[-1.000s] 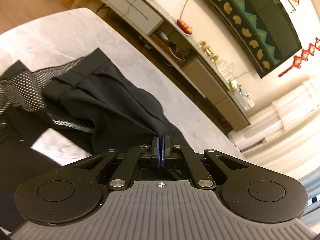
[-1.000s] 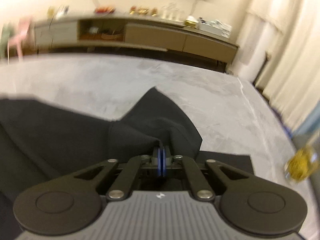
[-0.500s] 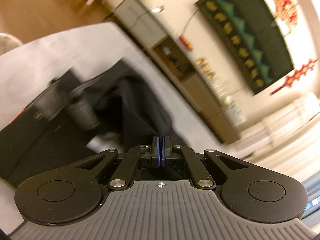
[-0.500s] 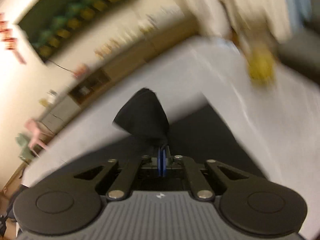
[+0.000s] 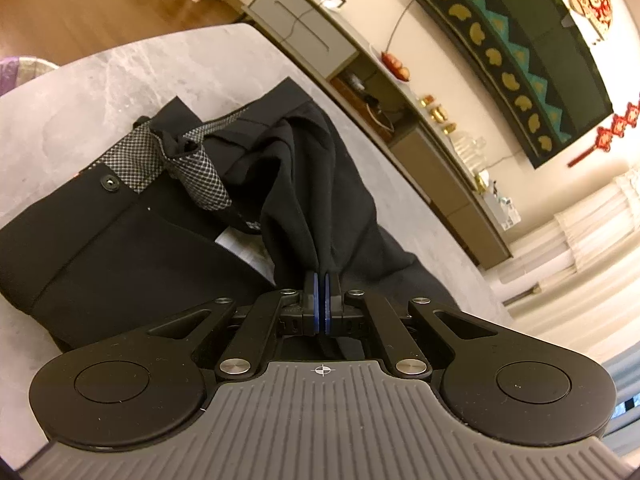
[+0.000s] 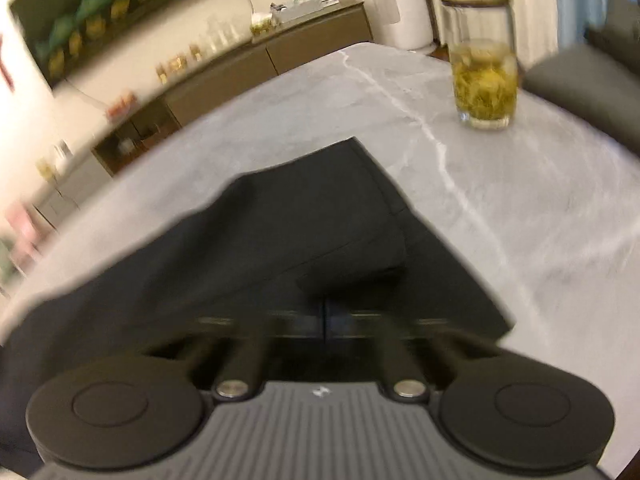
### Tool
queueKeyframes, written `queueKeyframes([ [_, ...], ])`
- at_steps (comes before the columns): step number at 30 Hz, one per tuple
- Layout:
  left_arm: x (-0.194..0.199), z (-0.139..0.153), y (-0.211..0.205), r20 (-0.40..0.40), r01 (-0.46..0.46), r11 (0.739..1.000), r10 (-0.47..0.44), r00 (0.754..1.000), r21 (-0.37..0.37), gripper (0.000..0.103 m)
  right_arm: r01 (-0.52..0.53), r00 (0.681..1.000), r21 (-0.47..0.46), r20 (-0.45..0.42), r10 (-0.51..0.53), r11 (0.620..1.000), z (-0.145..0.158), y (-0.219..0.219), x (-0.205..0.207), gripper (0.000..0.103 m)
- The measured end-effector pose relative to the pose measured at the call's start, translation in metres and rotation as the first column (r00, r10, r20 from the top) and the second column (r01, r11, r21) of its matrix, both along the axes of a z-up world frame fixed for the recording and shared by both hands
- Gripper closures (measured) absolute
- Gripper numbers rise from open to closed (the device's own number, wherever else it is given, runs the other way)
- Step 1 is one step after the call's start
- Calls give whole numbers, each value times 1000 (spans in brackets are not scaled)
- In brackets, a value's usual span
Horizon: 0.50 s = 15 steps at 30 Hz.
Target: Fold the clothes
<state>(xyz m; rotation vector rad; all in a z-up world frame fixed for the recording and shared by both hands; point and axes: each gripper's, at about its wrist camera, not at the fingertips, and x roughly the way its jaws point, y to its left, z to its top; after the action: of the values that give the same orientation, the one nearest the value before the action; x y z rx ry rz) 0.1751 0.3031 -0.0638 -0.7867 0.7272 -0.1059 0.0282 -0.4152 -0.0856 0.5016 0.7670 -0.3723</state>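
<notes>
Black trousers [image 5: 304, 184] pinched in both closed grippers, left [image 5: 321, 280] and right [image 6: 324, 312]; tea glass [image 6: 482, 80] only rightward.

- left gripper [image 5: 322, 286]: jaws pinched tight together, a fold of black fabric caught between the blue pads [image 5: 316, 296], camera tilted well off level
- right gripper [image 6: 324, 316]: pretty blurry, but the fingers look pressed together with only a thin seam between them, low over the cloth
</notes>
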Motion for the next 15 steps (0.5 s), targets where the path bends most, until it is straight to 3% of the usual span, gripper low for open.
queueKeyframes([
  [3,-9,2,-2,26,14,1000,-14,1000,8,103,100,995,-61,23,-99,993,12,-14,-10,102],
  [6,-11,0,-3,14,16,1000,-16,1000,25,103,142,989,-22,-38,-143,990,0,-28,-20,102],
  [10,-13,-4,-4,-10,16,999,-15,1000,50,103,103,993,-50,-59,-105,993,-3,-23,-18,102],
  [15,-16,-8,1,-34,-8,998,10,999,63,103,118,986,-143,-102,-134,983,-4,-18,-20,102],
])
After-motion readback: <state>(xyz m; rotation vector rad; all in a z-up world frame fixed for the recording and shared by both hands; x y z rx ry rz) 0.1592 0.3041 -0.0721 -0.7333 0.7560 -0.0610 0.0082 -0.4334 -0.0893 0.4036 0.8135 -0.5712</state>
